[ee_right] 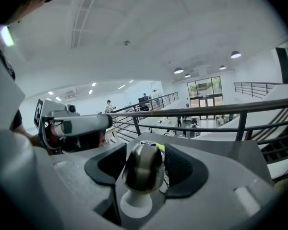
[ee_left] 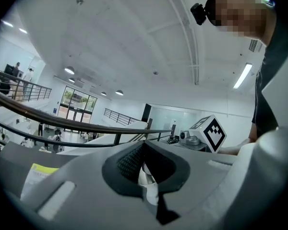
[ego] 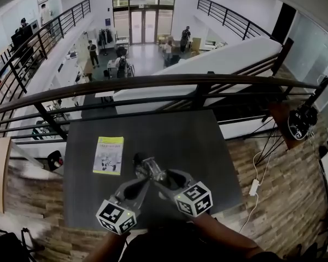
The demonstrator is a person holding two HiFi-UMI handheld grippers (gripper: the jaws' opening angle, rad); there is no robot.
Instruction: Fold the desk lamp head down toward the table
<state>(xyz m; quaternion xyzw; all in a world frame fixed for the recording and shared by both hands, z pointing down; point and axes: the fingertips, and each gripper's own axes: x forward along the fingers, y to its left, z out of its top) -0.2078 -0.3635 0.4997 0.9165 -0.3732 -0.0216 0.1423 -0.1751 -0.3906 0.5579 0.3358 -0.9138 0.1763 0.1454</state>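
A small metal desk lamp (ego: pixel 144 166) stands on the dark table (ego: pixel 191 141), near its front edge. In the right gripper view its rounded silver head (ee_right: pixel 143 169) sits above a white collar (ee_right: pixel 134 206). My right gripper (ee_right: pixel 145 163) is open; its pads stand either side of the head with a gap at each. My left gripper (ee_left: pixel 145 170) is shut on a thin silver part of the lamp (ee_left: pixel 147 180), low down; which part I cannot tell. Seen from the head view, the left gripper (ego: pixel 140 174) and right gripper (ego: pixel 154 170) meet at the lamp from the near side.
A yellow-green booklet (ego: pixel 108 155) lies on the table left of the lamp. A black railing (ego: pixel 197 83) runs behind the table's far edge. A tripod with a camera (ego: pixel 300 121) stands at the right, and a white cable (ego: pixel 255 187) lies on the wooden floor.
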